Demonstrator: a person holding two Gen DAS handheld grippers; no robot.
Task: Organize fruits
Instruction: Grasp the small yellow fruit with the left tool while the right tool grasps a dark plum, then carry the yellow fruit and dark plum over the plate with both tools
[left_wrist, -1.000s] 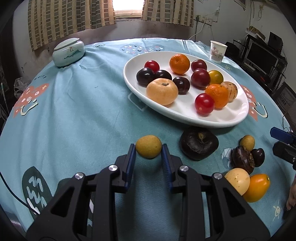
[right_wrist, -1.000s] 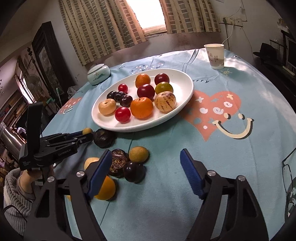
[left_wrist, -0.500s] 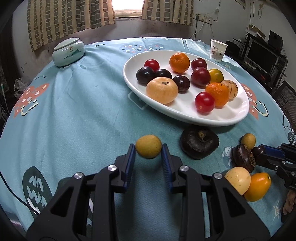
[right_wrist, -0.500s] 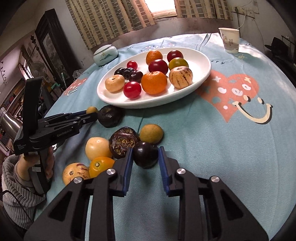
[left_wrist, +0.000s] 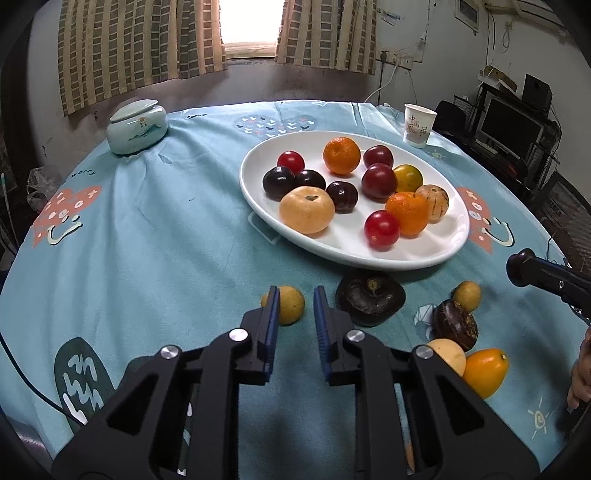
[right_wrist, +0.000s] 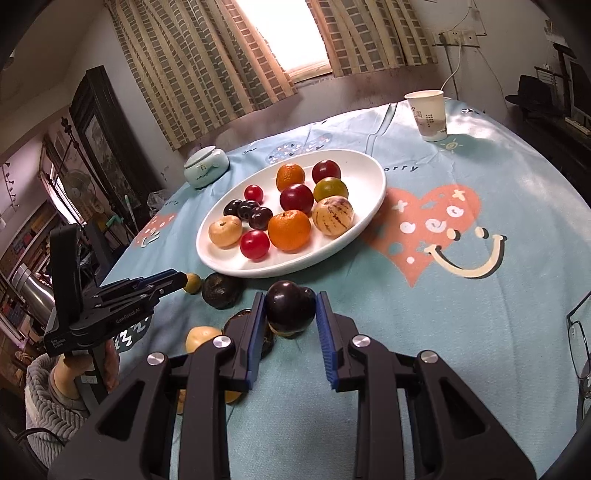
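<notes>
1. Left wrist view: the left gripper (left_wrist: 295, 306) is clenched to a narrow gap with nothing in it. The small yellow fruit (left_wrist: 286, 304) lies on the table (left_wrist: 147, 240) beyond the tips, half behind the left finger.
2. At 1 o'clock from that gripper stands the white plate (left_wrist: 246, 177), which holds red, dark, orange and speckled fruits. A dark wrinkled fruit (left_wrist: 371, 297) lies between the gripper and the plate's near rim.
3. At 3 o'clock, a cut dark fruit (left_wrist: 454, 323), a second yellow fruit (left_wrist: 467, 295), a pale fruit (left_wrist: 447, 354) and an orange fruit (left_wrist: 484, 371) cluster together. Above them the right gripper (left_wrist: 532, 271) comes in from the edge with the dark plum (left_wrist: 519, 264) at its tip.
4. A lidded jar (left_wrist: 136, 127) sits at 11 o'clock and a paper cup (left_wrist: 419, 125) at 1 o'clock.
5. A second ago the yellow fruit sat centred between the fingers. The plum lay beside the cut fruit then, and that spot is now bare.
6. Right wrist view: the right gripper grasps the glossy, near-black plum, one blue pad on each side, clear of the fruits below.
7. The plate is at 12 o'clock. The left gripper is at 9 o'clock, held by a hand (right_wrist: 92, 369) in a grey sleeve, with the yellow fruit at its tip. Spectacles (right_wrist: 580, 343) lie at 3 o'clock.
8. A second ago these jaws stood wide open over the cluster.
</notes>
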